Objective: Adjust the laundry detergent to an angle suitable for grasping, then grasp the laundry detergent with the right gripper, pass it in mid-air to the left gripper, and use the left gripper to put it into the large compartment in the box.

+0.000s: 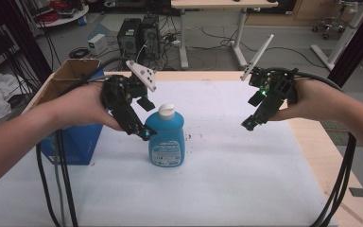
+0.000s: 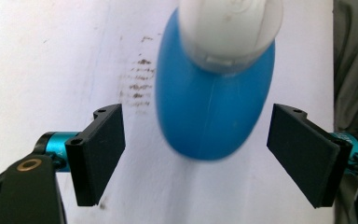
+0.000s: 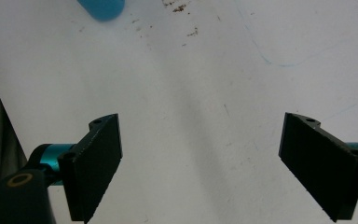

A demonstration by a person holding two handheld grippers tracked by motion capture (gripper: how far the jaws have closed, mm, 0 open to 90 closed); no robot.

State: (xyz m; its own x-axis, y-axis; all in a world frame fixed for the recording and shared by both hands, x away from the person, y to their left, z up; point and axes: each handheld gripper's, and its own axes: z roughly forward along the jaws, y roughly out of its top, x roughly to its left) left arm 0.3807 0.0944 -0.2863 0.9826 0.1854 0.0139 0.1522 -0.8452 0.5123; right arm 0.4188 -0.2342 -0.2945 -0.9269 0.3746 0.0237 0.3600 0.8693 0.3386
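Note:
A blue bottle [image 1: 166,142] with a white cap [image 1: 166,111] stands upright on the white sheet [image 1: 246,179], left of the table's middle. My left gripper [image 1: 146,118] hovers at its upper left, beside the cap. In the left gripper view the bottle [image 2: 209,107] lies between the spread jaws of my left gripper [image 2: 198,140], with a gap on each side and no pad touching it. My right gripper [image 1: 251,112] is held above the sheet to the right, well apart from the bottle. Its jaws [image 3: 200,154] stand wide with nothing between them; the bottle's base [image 3: 101,8] shows far off.
An open cardboard box [image 1: 71,78] and a blue box [image 1: 78,142] stand at the table's left edge, close behind my left hand. Brown specks [image 1: 189,137] mark the sheet beside the bottle. Black cables [image 1: 59,189] hang from both grippers over the front edge.

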